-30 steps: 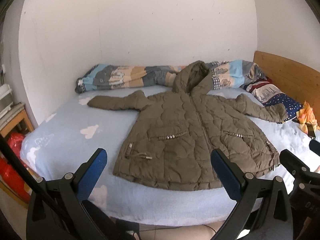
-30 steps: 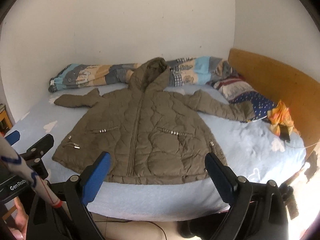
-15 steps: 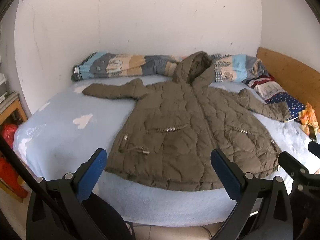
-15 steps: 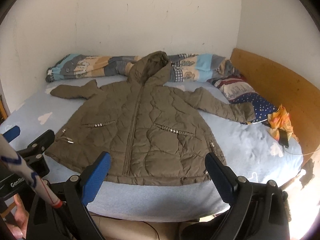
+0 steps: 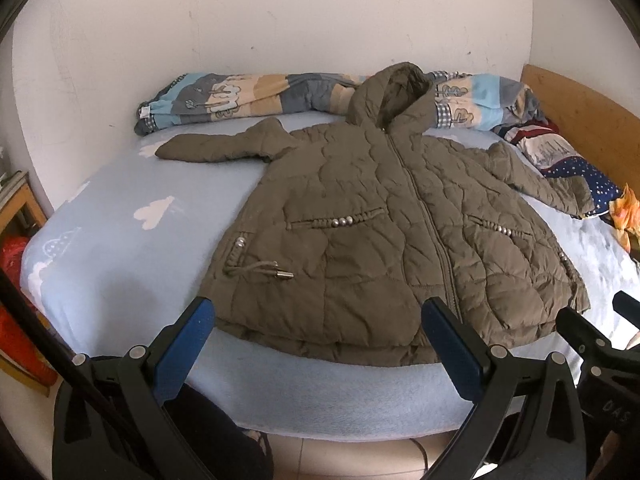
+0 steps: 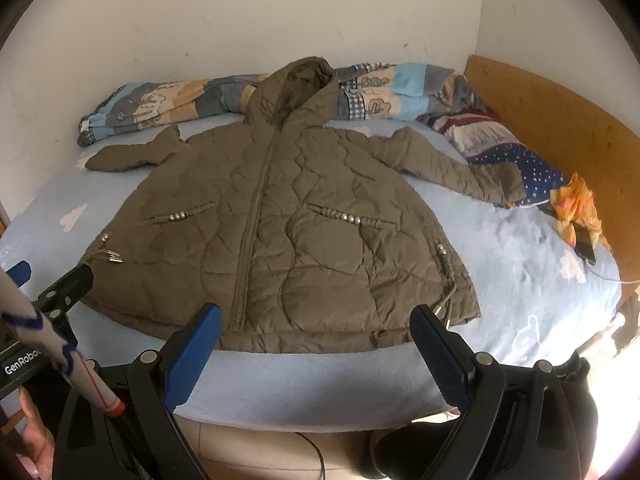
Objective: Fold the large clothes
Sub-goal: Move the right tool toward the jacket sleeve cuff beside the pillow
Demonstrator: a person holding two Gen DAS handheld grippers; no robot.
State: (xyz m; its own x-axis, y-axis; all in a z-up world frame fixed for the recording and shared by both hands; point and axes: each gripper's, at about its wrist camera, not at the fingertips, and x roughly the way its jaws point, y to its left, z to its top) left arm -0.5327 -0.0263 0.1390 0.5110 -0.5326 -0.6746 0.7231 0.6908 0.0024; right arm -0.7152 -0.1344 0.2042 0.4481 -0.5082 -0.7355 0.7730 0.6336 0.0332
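Note:
An olive quilted hooded jacket (image 5: 372, 232) (image 6: 280, 232) lies flat and zipped on the light blue bed, front up, hood toward the wall, both sleeves spread sideways. My left gripper (image 5: 320, 332) hovers open just before the jacket's hem, left of its zip. My right gripper (image 6: 316, 336) is open too, just short of the hem on the right half. Nothing sits between either pair of blue pads. Each gripper shows at the edge of the other's view.
A rolled patterned duvet (image 5: 248, 98) (image 6: 400, 88) lies along the wall behind the hood. Pillows (image 6: 504, 152) and an orange cloth with a phone (image 6: 576, 212) sit by the wooden headboard (image 6: 552, 108). A wooden stand (image 5: 20, 204) and red bags flank the bed's left.
Both grippers have moved forward toward the bed; the jacket looms larger and its hem now lies just ahead of the fingertips. Jaws stayed open.

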